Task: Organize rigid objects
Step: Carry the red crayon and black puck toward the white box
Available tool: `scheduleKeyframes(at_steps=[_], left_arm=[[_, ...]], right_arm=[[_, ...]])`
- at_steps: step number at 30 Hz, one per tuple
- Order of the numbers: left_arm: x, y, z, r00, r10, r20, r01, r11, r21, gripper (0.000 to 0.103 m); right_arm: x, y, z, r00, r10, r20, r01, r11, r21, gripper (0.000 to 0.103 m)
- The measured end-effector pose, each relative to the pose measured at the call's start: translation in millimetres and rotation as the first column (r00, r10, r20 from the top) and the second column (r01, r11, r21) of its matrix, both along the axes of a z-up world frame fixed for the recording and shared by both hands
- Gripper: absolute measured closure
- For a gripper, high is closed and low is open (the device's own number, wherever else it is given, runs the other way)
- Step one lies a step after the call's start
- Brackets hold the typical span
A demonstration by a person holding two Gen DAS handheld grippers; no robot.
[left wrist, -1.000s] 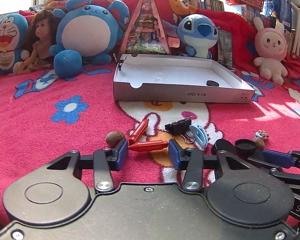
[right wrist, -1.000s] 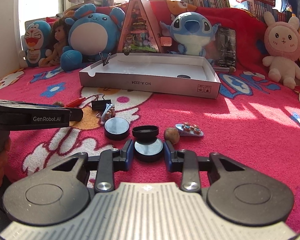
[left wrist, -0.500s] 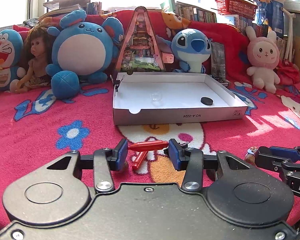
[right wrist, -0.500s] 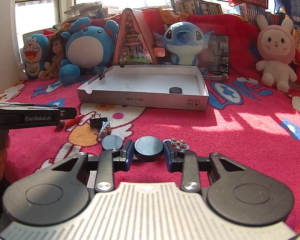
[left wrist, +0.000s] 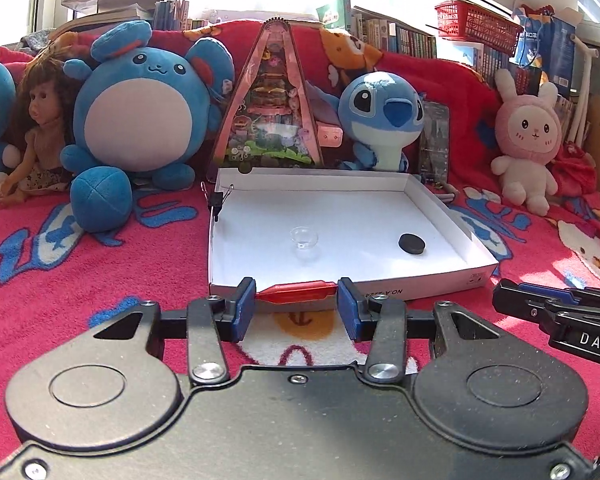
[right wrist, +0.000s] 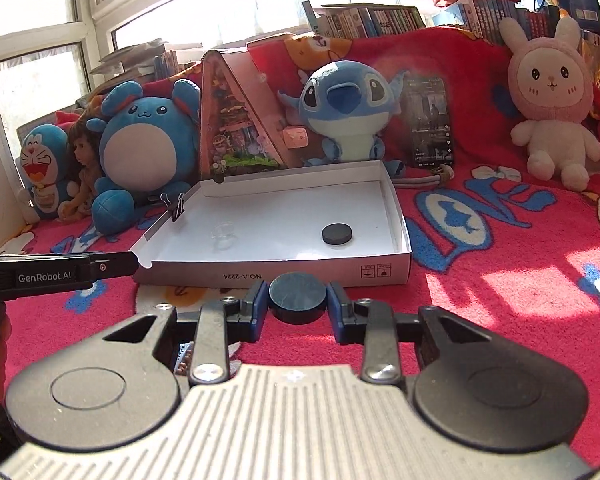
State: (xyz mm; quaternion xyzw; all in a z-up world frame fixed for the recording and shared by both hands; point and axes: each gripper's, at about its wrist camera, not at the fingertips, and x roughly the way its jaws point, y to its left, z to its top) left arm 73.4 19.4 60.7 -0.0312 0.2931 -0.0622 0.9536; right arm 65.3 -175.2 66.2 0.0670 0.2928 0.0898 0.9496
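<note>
My left gripper (left wrist: pixel 296 296) is shut on a red pen-like stick (left wrist: pixel 298 291), held crosswise just in front of the white shallow box (left wrist: pixel 420 282). My right gripper (right wrist: pixel 298 304) is shut on a black round disc (right wrist: pixel 298 295), held above the red carpet close to the box's front wall (right wrist: pixel 300 276). Inside the box lie another black disc (left wrist: pixel 411 243), also in the right wrist view (right wrist: pixel 337 234), and a small clear glass cup (left wrist: pixel 304 237), faint in the right wrist view (right wrist: pixel 222 233). A black binder clip (left wrist: pixel 217 200) is clamped on the box's left wall.
Plush toys stand behind the box: a blue round one (left wrist: pixel 140 108), a Stitch (left wrist: pixel 380 116), a pink rabbit (left wrist: pixel 528 140), a doll (left wrist: pixel 40 132). A triangular diorama (left wrist: pixel 274 108) stands at the box's back edge. The right gripper's tip (left wrist: pixel 556 310) shows at right.
Both grippers lifted their objects off the carpet and moved forward to the box. The loose items on the carpet dropped out of view.
</note>
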Motion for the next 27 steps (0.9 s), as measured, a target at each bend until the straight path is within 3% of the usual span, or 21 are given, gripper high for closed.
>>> scheduleKeyframes(at_steps=[8, 15, 20, 27], left_arm=[[61, -1, -4, 0.996, 0.002, -0.095, -0.003, 1.0, -0.01, 0.061], [113, 2, -23, 0.975, 0.023, -0.222, -0.028, 0.999, -0.019, 0.061], [131, 1, -35, 0.964, 0.047, -0.261, -0.047, 0.999, 0.006, 0.061], [140, 1, -43, 0.958, 0.058, -0.28, -0.055, 0.998, 0.022, 0.061]], right_arm=[[49, -11, 1, 0.999, -0.02, -0.047, 0.022, 0.999, 0.047, 0.065], [96, -20, -6, 0.99, -0.05, -0.134, 0.056, 0.997, 0.045, 0.065], [131, -27, -11, 0.975, -0.082, -0.205, 0.098, 0.993, 0.067, 0.066], [161, -11, -20, 0.966, -0.066, -0.249, 0.065, 0.998, -0.01, 0.065]])
